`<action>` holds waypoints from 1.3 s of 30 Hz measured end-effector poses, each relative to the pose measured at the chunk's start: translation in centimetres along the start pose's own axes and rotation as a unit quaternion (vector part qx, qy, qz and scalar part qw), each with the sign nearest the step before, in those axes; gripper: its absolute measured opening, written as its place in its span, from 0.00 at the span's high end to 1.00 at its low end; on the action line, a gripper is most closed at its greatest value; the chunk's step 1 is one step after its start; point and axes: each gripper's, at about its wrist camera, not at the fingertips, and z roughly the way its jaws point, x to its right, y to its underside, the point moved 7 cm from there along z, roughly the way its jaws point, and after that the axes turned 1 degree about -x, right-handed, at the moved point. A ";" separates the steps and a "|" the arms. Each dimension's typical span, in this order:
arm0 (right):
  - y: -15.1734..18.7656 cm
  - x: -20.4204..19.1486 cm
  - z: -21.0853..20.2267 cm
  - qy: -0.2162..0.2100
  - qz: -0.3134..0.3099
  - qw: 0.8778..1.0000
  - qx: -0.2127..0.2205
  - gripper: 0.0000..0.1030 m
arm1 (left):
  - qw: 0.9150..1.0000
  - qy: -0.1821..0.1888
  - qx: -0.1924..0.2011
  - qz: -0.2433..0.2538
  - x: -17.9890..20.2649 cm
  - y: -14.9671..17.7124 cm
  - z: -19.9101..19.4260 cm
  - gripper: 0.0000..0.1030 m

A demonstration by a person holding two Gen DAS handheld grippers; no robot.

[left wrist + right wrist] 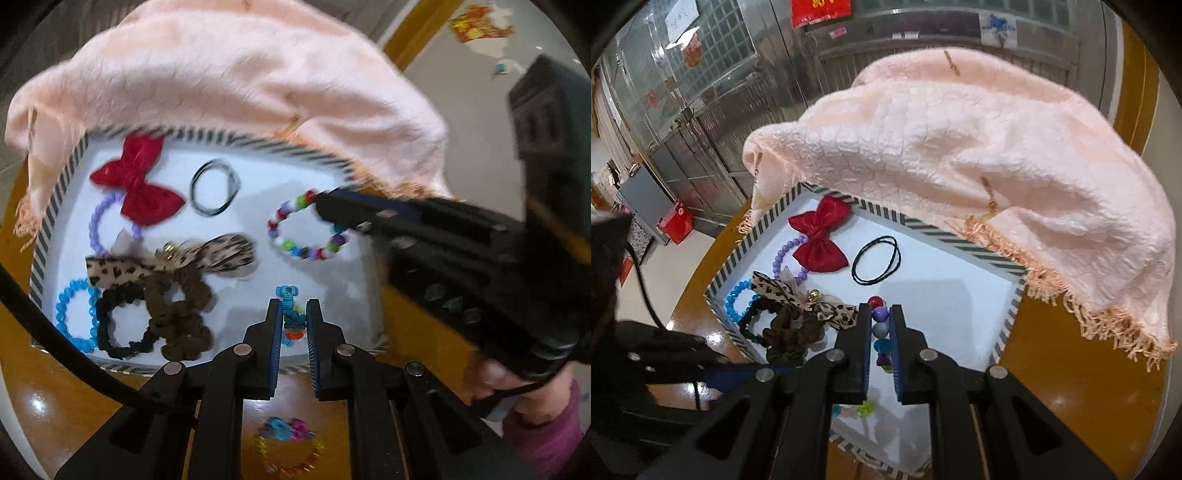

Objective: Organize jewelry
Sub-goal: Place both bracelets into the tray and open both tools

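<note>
You are mid-placement with both grippers over the striped tray [757,236]. Your right gripper [880,334] is clenched on the multicoloured bead bracelet [308,225]; in the right wrist view its beads sit stacked between the two fingers, and in the left wrist view the rest of the loop hangs off the fingertips over the tray's white floor. Your left gripper [293,317] is closed on a turquoise spiral piece [290,308], just past the near rim of the tray. A second bright spiral bracelet [288,450] lies on the wooden table behind the left fingers, not yet in the tray. Beyond the fingertips lie the red bow [820,234], the black elastic loop [876,260] and the scrunchies. Judging by this, the next move calls for lowering each piece onto bare floor clear of the others, then opening the fingers
</note>
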 end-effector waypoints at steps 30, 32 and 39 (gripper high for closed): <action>-1.8 5.8 9.2 0.055 0.062 0.996 -0.035 0.61 | 0.994 -0.106 -0.008 -0.014 -3.9 0.7 3.1 0.96; -1.7 5.6 8.3 0.054 0.061 0.996 -0.030 0.61 | 0.994 -0.108 -0.006 -0.016 -3.8 0.7 2.9 0.85; -0.3 4.5 4.1 0.048 0.060 0.997 -0.011 0.55 | 0.994 -0.105 0.003 -0.011 -3.2 1.4 1.0 0.80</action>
